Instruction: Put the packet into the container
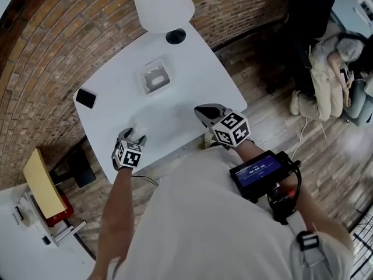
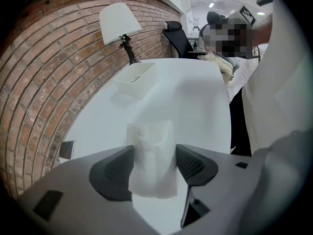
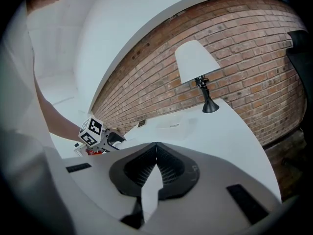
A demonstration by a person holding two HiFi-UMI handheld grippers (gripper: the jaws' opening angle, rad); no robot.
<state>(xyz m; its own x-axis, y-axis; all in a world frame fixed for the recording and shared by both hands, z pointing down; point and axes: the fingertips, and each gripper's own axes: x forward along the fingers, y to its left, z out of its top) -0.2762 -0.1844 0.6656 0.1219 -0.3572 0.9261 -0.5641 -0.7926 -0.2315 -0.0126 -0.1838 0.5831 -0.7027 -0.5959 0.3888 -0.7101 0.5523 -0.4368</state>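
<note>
packet point(image 2: 150, 173) stands pinched by its two side edges between the pads of the left hand-held gripper point(image 2: 154, 153), long axis running away along the jaws. right hand-held gripper point(image 3: 155, 151) is pressed together, empty, off to the side. container point(image 2: 136, 80) lies ahead across the tabletop point(image 2: 195, 106), slightly left, well apart.

Office/studio space: brick wall point(image 1: 70, 45) behind the white tabletop point(image 1: 192, 80), lamp point(image 1: 163, 4) at its far edge, office chair point(image 2: 177, 35) beyond, wood floor point(image 1: 309, 150) around.
</note>
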